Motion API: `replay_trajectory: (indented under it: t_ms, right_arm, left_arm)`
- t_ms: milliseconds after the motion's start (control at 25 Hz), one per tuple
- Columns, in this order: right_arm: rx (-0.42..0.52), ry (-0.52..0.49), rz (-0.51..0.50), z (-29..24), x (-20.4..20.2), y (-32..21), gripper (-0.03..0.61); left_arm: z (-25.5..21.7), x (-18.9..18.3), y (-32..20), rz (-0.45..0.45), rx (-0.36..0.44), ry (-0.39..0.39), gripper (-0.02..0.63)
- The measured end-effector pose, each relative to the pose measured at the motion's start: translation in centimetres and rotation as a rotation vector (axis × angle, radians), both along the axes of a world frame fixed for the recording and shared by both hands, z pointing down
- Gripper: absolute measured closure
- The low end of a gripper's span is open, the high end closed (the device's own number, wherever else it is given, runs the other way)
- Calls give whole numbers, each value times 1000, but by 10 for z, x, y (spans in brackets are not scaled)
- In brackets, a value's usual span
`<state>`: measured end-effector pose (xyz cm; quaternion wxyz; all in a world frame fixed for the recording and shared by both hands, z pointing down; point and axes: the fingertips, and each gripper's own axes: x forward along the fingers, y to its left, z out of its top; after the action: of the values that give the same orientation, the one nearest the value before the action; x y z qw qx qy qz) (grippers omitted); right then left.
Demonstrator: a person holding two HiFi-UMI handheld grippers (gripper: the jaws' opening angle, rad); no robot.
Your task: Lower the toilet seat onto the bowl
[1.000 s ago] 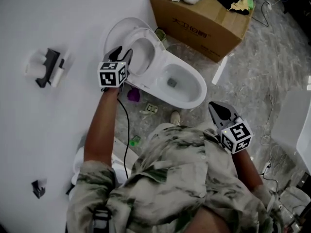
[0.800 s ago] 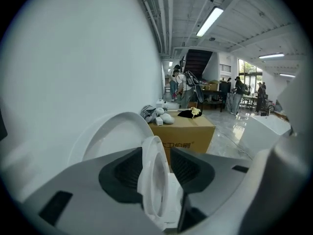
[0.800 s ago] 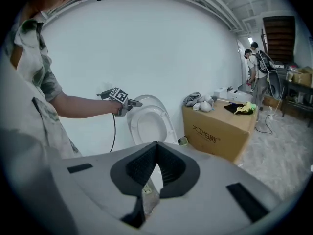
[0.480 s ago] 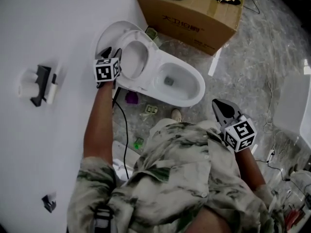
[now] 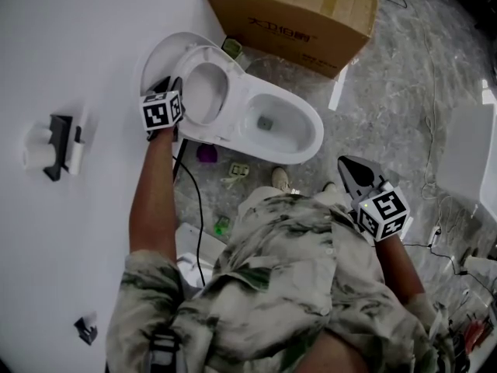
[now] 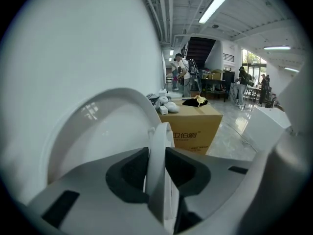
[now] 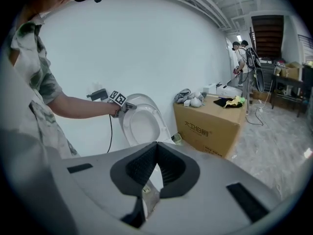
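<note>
The white toilet seat (image 5: 231, 84) stands raised against the lid (image 5: 158, 53), above the open bowl (image 5: 307, 134). My left gripper (image 5: 172, 85) is at the seat's left rim. In the left gripper view the seat's edge (image 6: 157, 146) runs upright between the dark pads (image 6: 129, 175), with the lid (image 6: 98, 131) behind it. The jaws have just been closing and now press on that rim. My right gripper (image 5: 349, 168) hangs low near the person's right side, away from the toilet. Its pads meet at the tips (image 7: 156, 148) with nothing between them. It looks toward the seat (image 7: 157, 121) and the left gripper (image 7: 131, 105).
A big cardboard box (image 5: 295, 14) with clothes on top stands just behind the bowl. A purple item (image 5: 206, 154), scraps and a black cable (image 5: 198, 208) lie on the floor beside the toilet. A holder (image 5: 58, 146) is fixed on the white wall at left. People stand far off.
My left gripper has moved down onto the left rim of the raised seat and its jaws have closed around it. The right gripper has stayed where it was.
</note>
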<state>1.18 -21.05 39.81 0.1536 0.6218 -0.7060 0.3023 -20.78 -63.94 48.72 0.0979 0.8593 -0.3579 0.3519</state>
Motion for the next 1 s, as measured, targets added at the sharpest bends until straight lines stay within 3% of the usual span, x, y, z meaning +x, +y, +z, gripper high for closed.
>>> replay_trajectory:
  t_ms: [1000]
  right_arm:
    - [17,-19,15,-1,26,55,555]
  left_arm:
    - [-4,44,69,50,0,-14,497]
